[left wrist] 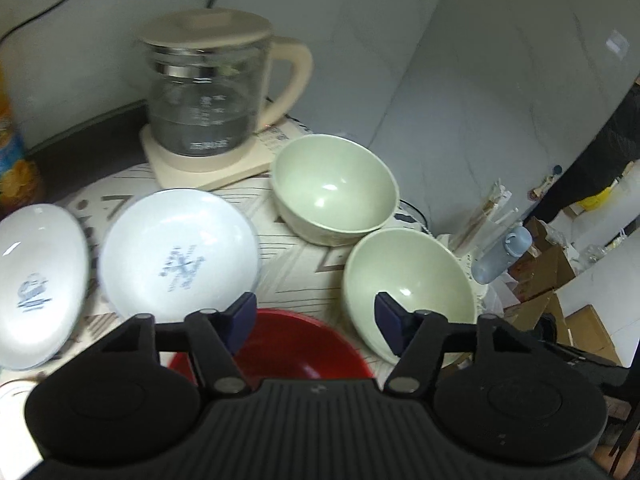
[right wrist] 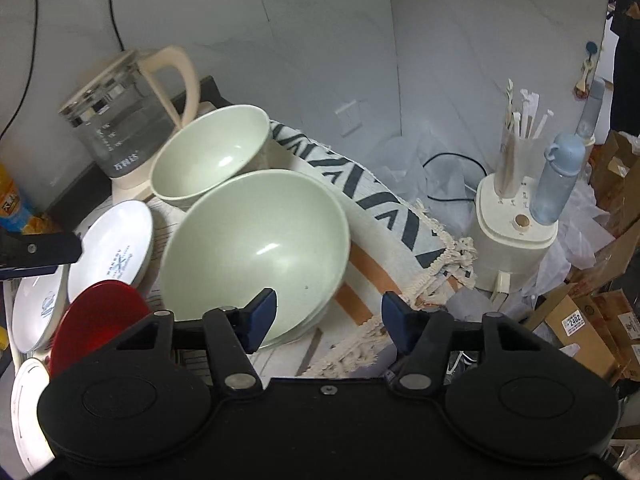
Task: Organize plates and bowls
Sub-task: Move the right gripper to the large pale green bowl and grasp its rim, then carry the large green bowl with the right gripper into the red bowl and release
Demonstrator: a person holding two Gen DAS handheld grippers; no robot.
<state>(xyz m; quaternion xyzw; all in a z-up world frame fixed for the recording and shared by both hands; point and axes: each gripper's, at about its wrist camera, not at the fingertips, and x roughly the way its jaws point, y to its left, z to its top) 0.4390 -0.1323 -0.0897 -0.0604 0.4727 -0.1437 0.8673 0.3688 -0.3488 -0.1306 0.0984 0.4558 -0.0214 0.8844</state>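
Left gripper (left wrist: 316, 322): angled down, jaws parted, gripping nothing, over red bowl (left wrist: 296, 346).
Right gripper (right wrist: 329, 316): angled down, jaws apart and empty, by near green bowl (right wrist: 256, 252).
Box label (right wrist: 574, 319): "2402".
White plates (right wrist: 114, 246): blue print, blurred.
Far green bowl (right wrist: 210, 156): before kettle (right wrist: 116, 128); markings illegible.

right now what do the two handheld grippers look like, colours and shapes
Both look alike. The left gripper and right gripper each have a black ribbed body, two round black domes at the sides, black linkage arms with silver pivot pins, and flat dark blue pads. No hands, sleeves or gripper cables show.
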